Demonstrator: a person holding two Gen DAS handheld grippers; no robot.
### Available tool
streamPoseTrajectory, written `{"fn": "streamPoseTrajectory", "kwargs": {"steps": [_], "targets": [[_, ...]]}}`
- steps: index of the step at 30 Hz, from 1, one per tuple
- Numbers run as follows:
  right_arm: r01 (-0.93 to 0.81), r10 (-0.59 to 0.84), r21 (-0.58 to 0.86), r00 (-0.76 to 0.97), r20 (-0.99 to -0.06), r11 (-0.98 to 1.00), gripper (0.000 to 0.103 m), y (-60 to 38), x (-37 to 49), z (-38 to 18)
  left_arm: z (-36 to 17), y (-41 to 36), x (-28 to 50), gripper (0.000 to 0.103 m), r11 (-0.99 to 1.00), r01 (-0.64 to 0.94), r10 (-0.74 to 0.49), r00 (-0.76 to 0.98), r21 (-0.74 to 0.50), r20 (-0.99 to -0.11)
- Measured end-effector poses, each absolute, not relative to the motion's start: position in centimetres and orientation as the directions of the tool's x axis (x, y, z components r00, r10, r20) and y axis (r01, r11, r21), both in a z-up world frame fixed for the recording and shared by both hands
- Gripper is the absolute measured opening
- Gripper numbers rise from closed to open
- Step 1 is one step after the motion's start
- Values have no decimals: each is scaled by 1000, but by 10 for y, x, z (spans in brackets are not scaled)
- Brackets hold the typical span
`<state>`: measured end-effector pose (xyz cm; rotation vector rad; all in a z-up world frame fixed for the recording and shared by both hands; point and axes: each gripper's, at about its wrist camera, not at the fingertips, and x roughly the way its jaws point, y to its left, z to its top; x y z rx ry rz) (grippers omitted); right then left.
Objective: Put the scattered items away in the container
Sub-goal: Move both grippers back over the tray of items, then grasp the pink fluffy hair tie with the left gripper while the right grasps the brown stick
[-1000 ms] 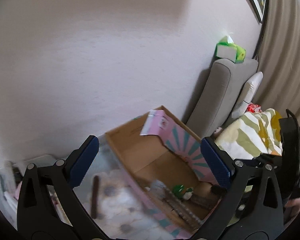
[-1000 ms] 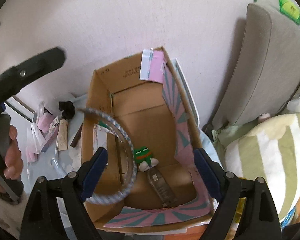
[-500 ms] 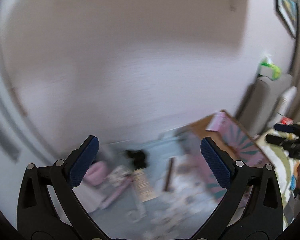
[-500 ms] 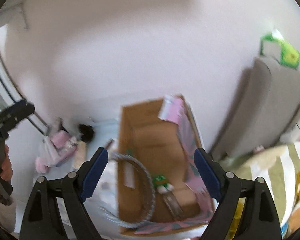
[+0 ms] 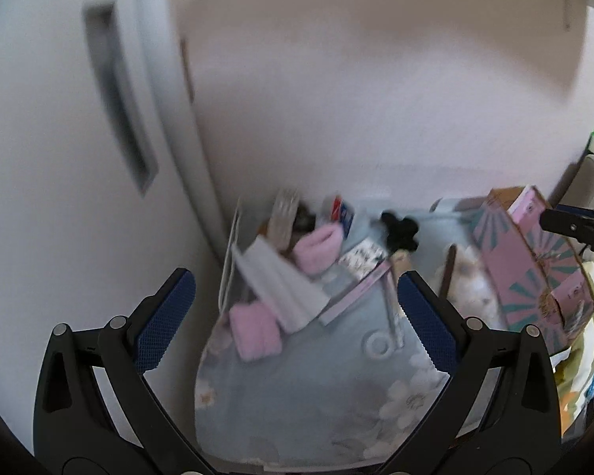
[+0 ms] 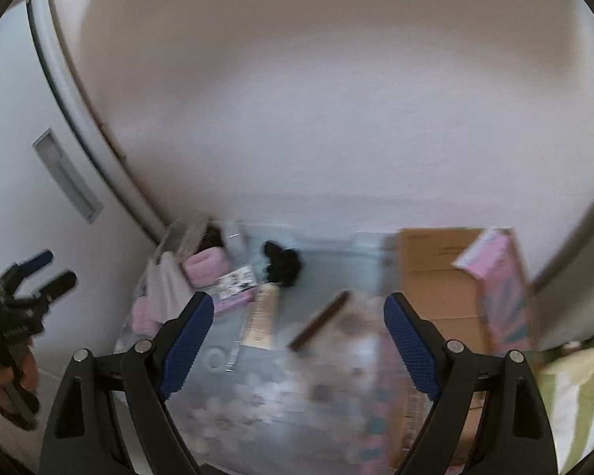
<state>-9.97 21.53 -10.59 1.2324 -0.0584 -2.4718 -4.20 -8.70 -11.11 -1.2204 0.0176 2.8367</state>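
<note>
Both views are motion-blurred. The cardboard box (image 6: 439,281) with pink patterned sides (image 5: 530,273) stands at the right on a blue floral mat (image 5: 316,376). Scattered on the mat's far left are pink rolled cloths (image 5: 320,249), a pink folded cloth (image 5: 255,330), a black fabric piece (image 5: 400,231) (image 6: 281,263), a brown stick (image 6: 320,320) (image 5: 447,273), a beige tube (image 6: 263,314) and a printed card (image 6: 235,281). My left gripper (image 5: 297,320) is open and empty above the pile. My right gripper (image 6: 299,340) is open and empty above the mat, left of the box.
A white door with a recessed handle (image 5: 118,91) stands at the left, a plain wall behind. A striped blanket (image 6: 574,403) lies at the right. A small ring (image 5: 376,344) lies on the mat. The left gripper shows at the right wrist view's left edge (image 6: 27,289).
Both grippers swung left, away from the box interior and toward the pile of items by the door. The box moved to the right of both views. Both stayed open.
</note>
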Motion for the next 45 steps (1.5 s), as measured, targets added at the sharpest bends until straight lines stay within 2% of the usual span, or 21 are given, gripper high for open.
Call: {"fn": "streamPoseTrajectory", "kwargs": {"steps": [9,18,20,22,25,30,35,37,39,40,42,45], "targets": [[224,-315,237,-437,-843,-945,86,179,-133,-186,-193,-111,-66,102,-996,27,55,-601,-89,-797],[132,-214,174,-407,-888,-976,85,174,-152,-246,-249,-118,-84,102,-996,30,53,-545,-83,-837],[110,-173,140,-406,-897,-984,82,174,-158,-254,-257,-119,-87,102,-997,23,48,-541,-71,-840],[89,-139,113,-398,-907,-990,71,175,-164,-262,-263,-121,-89,102,-997,21,49,-542,-72,-839],[59,-125,111,-370,-920,-992,63,178,-172,-276,-269,-124,-92,102,-995,22,67,-545,-95,-835],[32,-93,87,-359,-929,-996,62,183,-178,-288,-279,-127,-99,102,-995,23,66,-532,-93,-844],[44,-78,66,-364,-928,-997,50,183,-177,-293,-288,-132,-98,101,-993,29,85,-526,-118,-846],[56,-58,40,-375,-925,-998,47,182,-177,-294,-292,-134,-97,95,-992,34,85,-525,-121,-847],[65,-32,8,-390,-920,-998,43,181,-176,-294,-298,-135,-96,71,-992,33,87,-516,-122,-852],[71,-19,-10,-399,-917,-997,37,180,-176,-294,-301,-136,-96,65,-993,35,81,-508,-114,-858],[83,-24,-12,-415,-909,-996,28,181,-175,-293,-302,-134,-94,55,-997,25,52,-521,-77,-852],[100,-18,-28,-433,-901,-995,25,181,-175,-292,-303,-129,-92,46,-1000,10,19,-525,-29,-851]]}}
